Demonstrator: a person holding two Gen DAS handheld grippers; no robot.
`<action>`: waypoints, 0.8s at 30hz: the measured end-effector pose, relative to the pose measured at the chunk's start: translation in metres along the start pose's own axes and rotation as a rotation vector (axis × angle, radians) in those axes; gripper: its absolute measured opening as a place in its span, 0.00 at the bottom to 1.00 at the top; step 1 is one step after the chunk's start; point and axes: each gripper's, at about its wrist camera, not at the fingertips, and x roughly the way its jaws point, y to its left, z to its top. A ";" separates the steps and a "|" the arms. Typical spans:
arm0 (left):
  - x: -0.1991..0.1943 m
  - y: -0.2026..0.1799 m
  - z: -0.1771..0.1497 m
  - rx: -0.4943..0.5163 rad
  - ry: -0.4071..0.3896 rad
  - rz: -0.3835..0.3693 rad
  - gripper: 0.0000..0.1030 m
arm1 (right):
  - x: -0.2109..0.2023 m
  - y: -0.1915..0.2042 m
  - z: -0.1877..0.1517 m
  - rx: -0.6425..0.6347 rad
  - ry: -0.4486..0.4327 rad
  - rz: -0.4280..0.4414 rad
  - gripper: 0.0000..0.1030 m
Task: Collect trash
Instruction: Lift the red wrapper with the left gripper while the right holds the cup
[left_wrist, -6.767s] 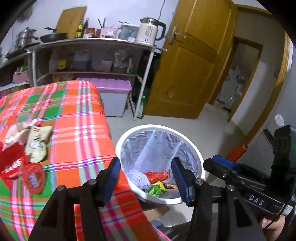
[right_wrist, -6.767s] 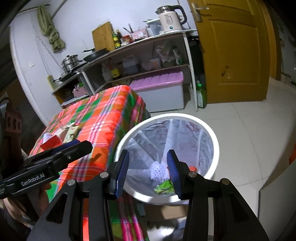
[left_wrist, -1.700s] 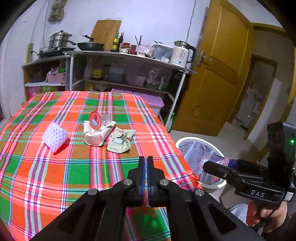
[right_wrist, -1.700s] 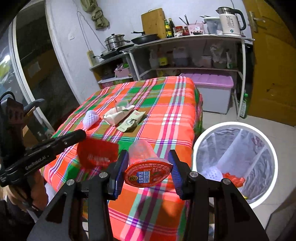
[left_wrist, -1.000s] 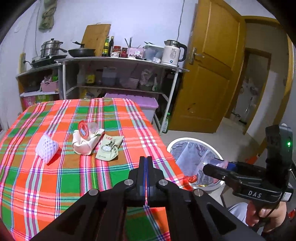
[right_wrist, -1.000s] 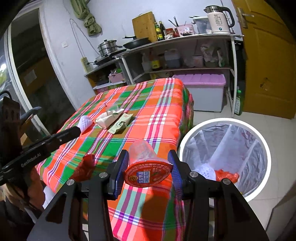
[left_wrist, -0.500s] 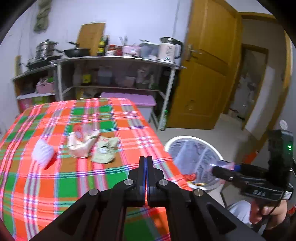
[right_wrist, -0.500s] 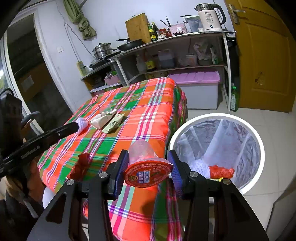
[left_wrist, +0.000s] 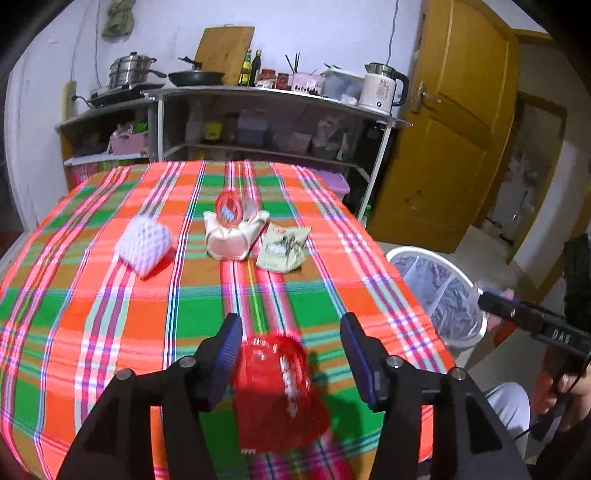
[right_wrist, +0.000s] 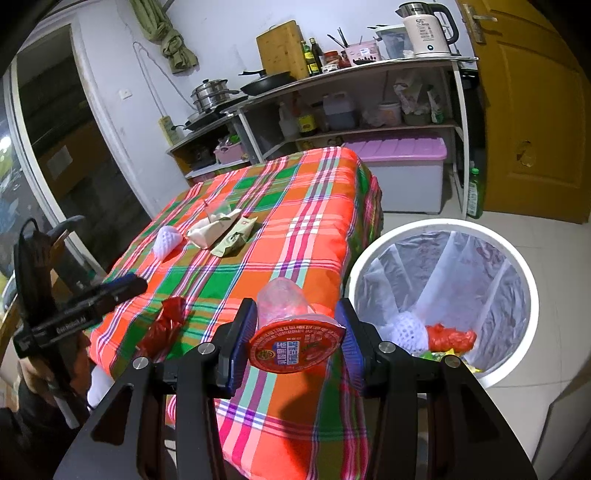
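Item 1. Left gripper (left_wrist: 290, 345), lower centre of the left wrist view: black arms, blue-padded fingers (left_wrist: 229, 341) standing wide apart and opening. Between them, touched by neither pad, a crumpled red plastic wrapper (left_wrist: 279, 386) sits at the near edge of the desk (left_wrist: 110, 317), which wears an orange, green and pink plaid cloth. Judged released short of the bin, so it needs a fresh pick-up.

Item 2. Right gripper (right_wrist: 297, 341), lower centre of the right wrist view: fingers clamped on a clear plastic jelly cup with a red printed foil lid (right_wrist: 293, 343), lid facing the camera, the cup's body pointing away. It hangs over the desk's corner, just left of the bin, probably held ready for the drop.

Item 3. Round white waste bin with a translucent liner (right_wrist: 441, 295), on the tiled floor at right of the right wrist view, close beside the desk. Inside: white foam netting, a red wrapper, green scraps.

Item 4. Remaining litter, mid-desk in the left wrist view: a white foam mesh fruit sleeve (left_wrist: 144, 245); a crumpled cream paper bag (left_wrist: 234, 240) with a second red-lidded cup (left_wrist: 229, 210) propped on it; a flat pale green sachet (left_wrist: 282, 247) just right of the bag. All well apart from both grippers.
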 end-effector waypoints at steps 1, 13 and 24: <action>0.000 0.000 -0.004 0.000 0.005 -0.001 0.56 | 0.000 0.000 0.000 0.000 0.001 0.001 0.44; 0.004 -0.007 -0.035 0.018 0.058 0.007 0.44 | 0.000 0.009 -0.001 -0.020 0.007 0.002 0.44; 0.011 -0.007 -0.038 0.037 0.095 0.064 0.46 | -0.007 0.015 -0.003 -0.030 -0.001 0.004 0.44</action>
